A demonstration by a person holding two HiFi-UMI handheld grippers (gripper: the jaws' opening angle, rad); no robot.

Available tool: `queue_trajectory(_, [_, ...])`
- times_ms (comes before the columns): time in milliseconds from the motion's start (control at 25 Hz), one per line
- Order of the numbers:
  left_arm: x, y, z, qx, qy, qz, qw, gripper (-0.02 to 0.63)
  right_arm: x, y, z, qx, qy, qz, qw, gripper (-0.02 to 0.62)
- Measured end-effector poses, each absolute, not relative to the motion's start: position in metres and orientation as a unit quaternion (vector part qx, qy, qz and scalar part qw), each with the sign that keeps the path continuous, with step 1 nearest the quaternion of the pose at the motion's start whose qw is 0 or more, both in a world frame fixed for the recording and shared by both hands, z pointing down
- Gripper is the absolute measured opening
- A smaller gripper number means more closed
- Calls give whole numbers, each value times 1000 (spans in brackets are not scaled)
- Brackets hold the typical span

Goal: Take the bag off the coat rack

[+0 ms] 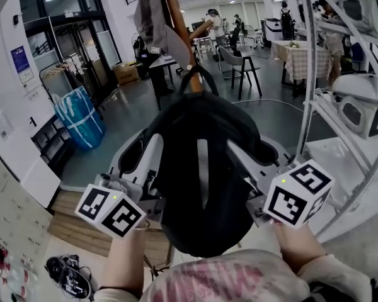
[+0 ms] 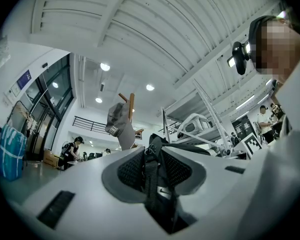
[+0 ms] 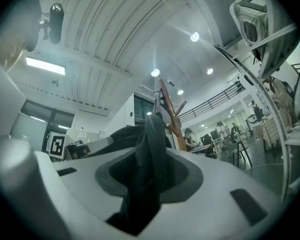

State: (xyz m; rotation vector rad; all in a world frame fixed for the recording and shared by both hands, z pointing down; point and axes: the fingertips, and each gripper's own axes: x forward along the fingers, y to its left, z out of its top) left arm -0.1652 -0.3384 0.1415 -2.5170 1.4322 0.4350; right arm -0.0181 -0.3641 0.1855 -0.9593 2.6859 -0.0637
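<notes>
- While its jaws stand narrow, the left tool (image 2: 155,154) pinches a woven webbing strap (image 2: 151,184) flat between its pads, low in the middle of the left gripper view.
- Just as narrow, the right tool (image 3: 150,144) clamps a bunched dark fold of the bag; whether that fold is a strap or plain cloth I cannot tell.
- Between the two tools, in the centre of the head view, hangs the black bag (image 1: 198,168), with one tool on its lower left flank and the other on its lower right.
- Judging by the rounded, bulging body, it is soft and part-filled. It is likely to sag and swing rather than keep its shape, and it probably has some weight.
- Webbing looks the sounder hold because it is stitched, rough and unlikely to slide. A loose fold of cloth may creep out under load.
- Higher in the frame, the top loop (image 1: 198,74) arches right against the wooden pole of the coat rack (image 1: 175,30). Whether it sits over a peg is not visible, and I judge it the natural place to carry from.
- Beyond it, at the upper left of the pole, a grey cap (image 1: 150,14) hangs on the rack and could be knocked.
</notes>
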Motion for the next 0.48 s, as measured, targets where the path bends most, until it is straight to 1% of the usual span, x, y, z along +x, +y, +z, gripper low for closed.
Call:
queue_trajectory(200, [-163, -298, 156, -847, 497, 162, 93, 95, -15, -326, 193, -330, 935, -20, 124, 124])
queue_trajectory(480, [-158, -236, 190, -835, 521, 169, 57, 95, -17, -270, 219, -312, 946, -21, 82, 124])
